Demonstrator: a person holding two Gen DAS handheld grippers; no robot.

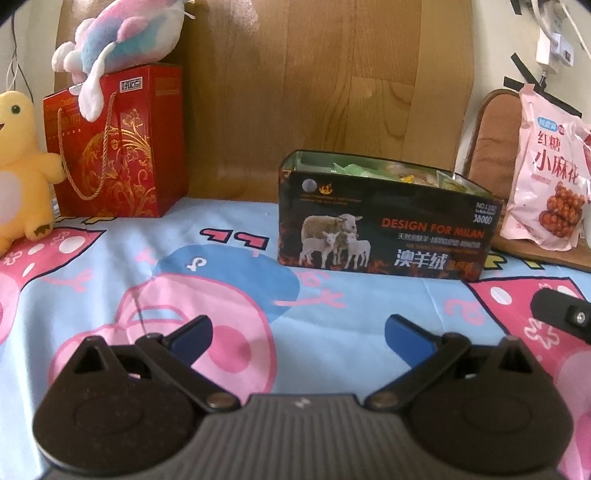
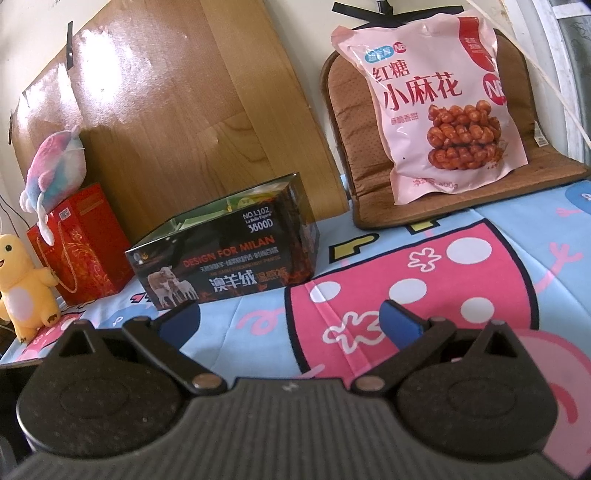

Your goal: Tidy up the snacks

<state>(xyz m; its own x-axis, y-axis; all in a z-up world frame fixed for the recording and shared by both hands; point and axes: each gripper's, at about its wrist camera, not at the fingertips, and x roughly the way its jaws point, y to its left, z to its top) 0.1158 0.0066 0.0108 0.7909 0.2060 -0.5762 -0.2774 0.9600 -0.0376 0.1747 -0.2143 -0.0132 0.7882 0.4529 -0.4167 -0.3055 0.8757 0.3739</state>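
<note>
From the left wrist view, the left gripper (image 1: 298,334) hangs low over the cartoon-print sheet (image 1: 147,258), its blue-tipped jaws spread wide with nothing between them. Beyond it, a little to the right, stands the black box (image 1: 384,229) with sheep on its side, its top open and small green and yellow snack packets (image 1: 369,170) showing inside. At the far left a red gift bag (image 1: 118,147) stands against the wooden board (image 1: 295,74), with a pastel plush toy (image 1: 122,33) lying on top and a yellow plush toy (image 1: 22,170) just beside it. At the far right a pink snack bag (image 1: 546,173) leans upright on a brown cushion (image 1: 495,140). A dark part of the right gripper (image 1: 561,314) pokes in at the right edge.

From the right wrist view, the right gripper (image 2: 290,319) also has its jaws wide apart and holds nothing. The black box (image 2: 221,251) sits far left of it on the sheet (image 2: 517,258), well apart from the pink snack bag (image 2: 432,103), which rests against the brown cushion (image 2: 347,110) at the far right. The red gift bag (image 2: 85,243) and both plush toys (image 2: 55,166) stand at the left, near the box.
</note>
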